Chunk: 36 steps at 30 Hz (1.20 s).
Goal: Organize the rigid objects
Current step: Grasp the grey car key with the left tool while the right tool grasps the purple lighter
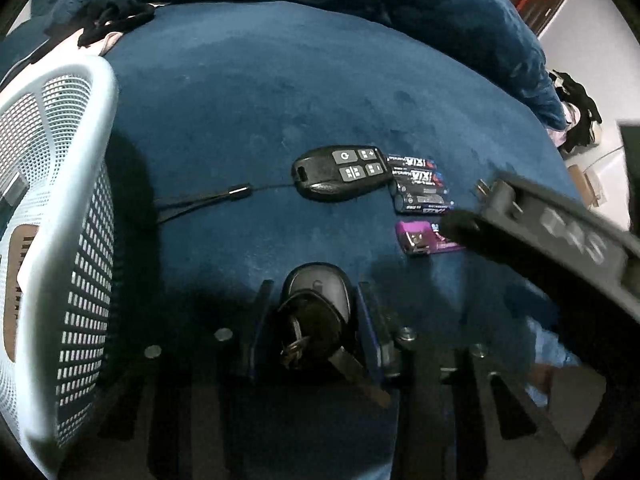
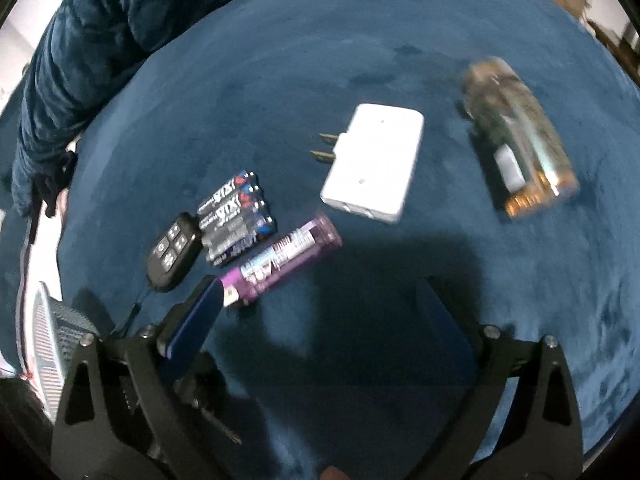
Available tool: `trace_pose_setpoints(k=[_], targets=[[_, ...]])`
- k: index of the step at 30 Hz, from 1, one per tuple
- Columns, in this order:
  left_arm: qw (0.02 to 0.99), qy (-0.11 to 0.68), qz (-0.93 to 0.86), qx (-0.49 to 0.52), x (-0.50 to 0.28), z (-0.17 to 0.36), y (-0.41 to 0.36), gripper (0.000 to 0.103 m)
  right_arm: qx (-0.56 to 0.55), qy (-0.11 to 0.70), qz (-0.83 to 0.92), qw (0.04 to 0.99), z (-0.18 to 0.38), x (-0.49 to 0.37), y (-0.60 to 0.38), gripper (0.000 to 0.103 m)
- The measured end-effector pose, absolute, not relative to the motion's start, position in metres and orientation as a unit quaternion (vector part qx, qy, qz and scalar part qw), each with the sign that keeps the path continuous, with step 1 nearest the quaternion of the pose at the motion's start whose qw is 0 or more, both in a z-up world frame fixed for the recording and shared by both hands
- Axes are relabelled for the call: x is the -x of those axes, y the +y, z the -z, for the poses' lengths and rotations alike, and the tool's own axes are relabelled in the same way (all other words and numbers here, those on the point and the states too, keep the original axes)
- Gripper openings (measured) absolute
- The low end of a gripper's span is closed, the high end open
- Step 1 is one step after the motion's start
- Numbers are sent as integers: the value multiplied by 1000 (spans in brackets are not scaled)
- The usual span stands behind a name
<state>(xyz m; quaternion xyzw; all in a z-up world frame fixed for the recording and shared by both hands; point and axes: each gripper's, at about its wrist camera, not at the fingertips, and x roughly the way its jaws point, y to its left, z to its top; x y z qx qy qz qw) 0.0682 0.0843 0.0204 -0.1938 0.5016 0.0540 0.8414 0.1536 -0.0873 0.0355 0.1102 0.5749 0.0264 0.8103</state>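
While the white perforated basket (image 1: 60, 240) fills the left edge of the left wrist view, only a brown patch shows through its mesh, and I cannot tell what it is. Low in the frame's centre, the left tongs (image 1: 314, 312) are closed on a dark key fob with keys (image 1: 316, 320). On the blue cushion (image 1: 240, 100) lie a black remote (image 1: 340, 172), a battery pack (image 1: 420, 190) touching it, and a purple packet (image 2: 280, 264). Right tongs (image 2: 320, 320) stand wide, empty, near the packet. A white plug adapter (image 2: 374, 162) and a blurred bottle (image 2: 520, 140) lie toward the upper right.
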Motion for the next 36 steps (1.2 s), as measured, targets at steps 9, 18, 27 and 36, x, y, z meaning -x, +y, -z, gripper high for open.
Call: trace_pose_setpoints(k=[9,18,27,36], targets=[[841,498,-43,208,-68,-15,89,42,-36,593,4,804,-26,-165,-63,86],[836,504,-30,213,-69,-17,93,51,-106,617,-40,779,-35,-137,-96,12],[838,506,-23,202,-68,-17,89,56,-199,598,-71,773,-37,-135,-111,33],[841,503,-16,199,-68,-16,87,58,-191,542,-116,810,-57,-157,-115,42]])
